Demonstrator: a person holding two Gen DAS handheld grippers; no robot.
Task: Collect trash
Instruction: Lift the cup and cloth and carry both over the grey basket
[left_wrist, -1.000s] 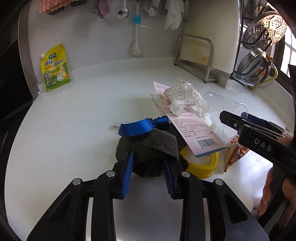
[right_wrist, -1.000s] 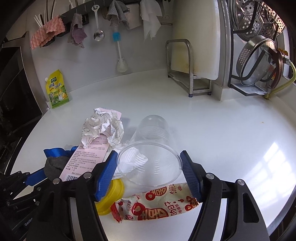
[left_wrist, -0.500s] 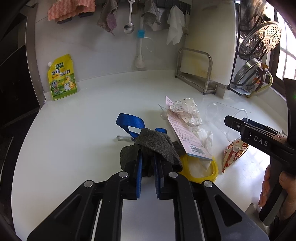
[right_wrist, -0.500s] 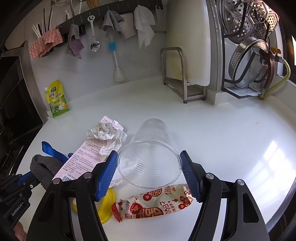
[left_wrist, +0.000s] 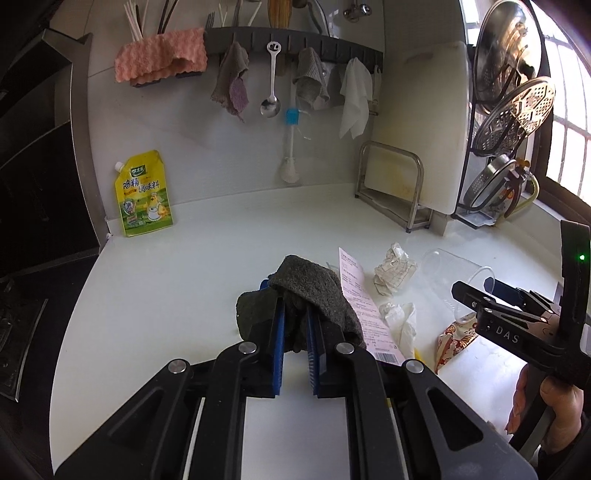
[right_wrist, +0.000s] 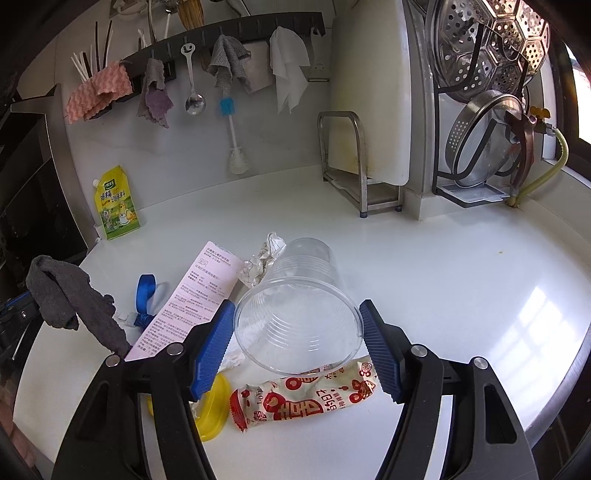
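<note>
One item in hand: your left gripper (left_wrist: 295, 338) is clamped on the grey rag (left_wrist: 306, 284), raised off the counter (left_wrist: 184, 280), while your right gripper (right_wrist: 297, 345) brackets the clear cup (right_wrist: 295, 310) unclenched, so next squeeze gently without crushing it.

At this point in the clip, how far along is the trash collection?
Early. Nothing looks binned yet; no bin shows. In hand: the left tool is shut on the dark grey cloth, lifted off the counter. The right tool is open around the clear plastic cup, not gripping. Left: cup, pink leaflet, crumpled paper, snack wrapper, yellow lid, blue strap, tissue.
</note>
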